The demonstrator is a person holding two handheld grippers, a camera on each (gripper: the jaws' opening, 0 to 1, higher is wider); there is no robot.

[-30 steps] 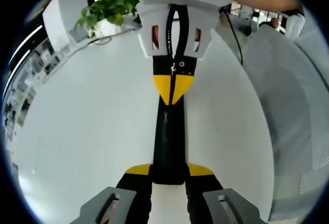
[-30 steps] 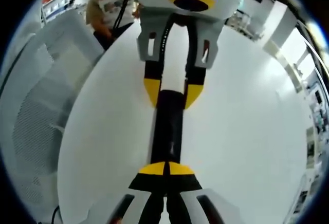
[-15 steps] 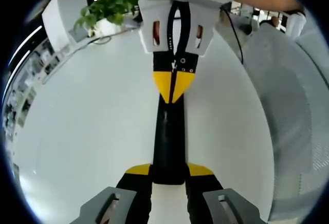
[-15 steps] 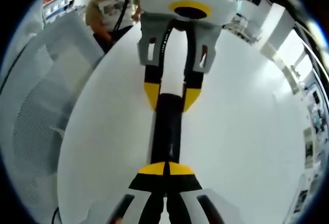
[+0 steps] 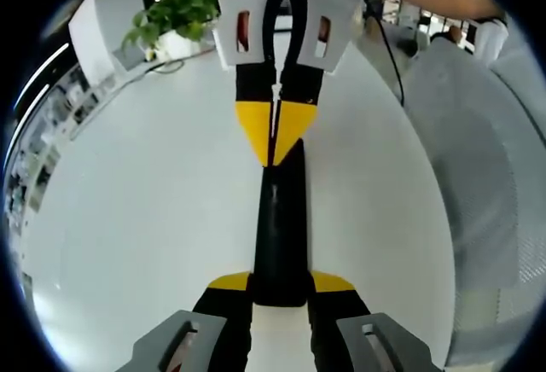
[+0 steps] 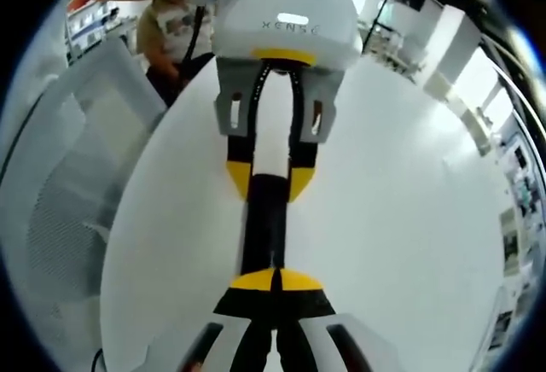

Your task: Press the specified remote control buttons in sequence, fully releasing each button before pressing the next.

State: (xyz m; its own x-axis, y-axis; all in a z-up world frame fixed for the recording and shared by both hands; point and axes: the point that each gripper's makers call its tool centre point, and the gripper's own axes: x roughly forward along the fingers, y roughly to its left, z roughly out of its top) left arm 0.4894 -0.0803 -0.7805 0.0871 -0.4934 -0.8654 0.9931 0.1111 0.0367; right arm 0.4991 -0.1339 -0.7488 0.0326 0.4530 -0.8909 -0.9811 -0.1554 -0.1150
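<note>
The black remote point(image 5: 280, 227) lies lengthwise on the white worktop point(image 5: 128, 218), one end gripped between the left gripper point(image 5: 280, 291) fingers, while the right gripper point(image 5: 275, 137), fingers closed together, points at its far end.

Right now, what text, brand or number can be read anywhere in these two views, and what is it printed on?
"XENSE": seems to read so, on the white housing of the left gripper, seen in the right gripper view.
Remote control: any button markings are too dark and blurred to read.
Wall displays at the edges: too small to read.
</note>
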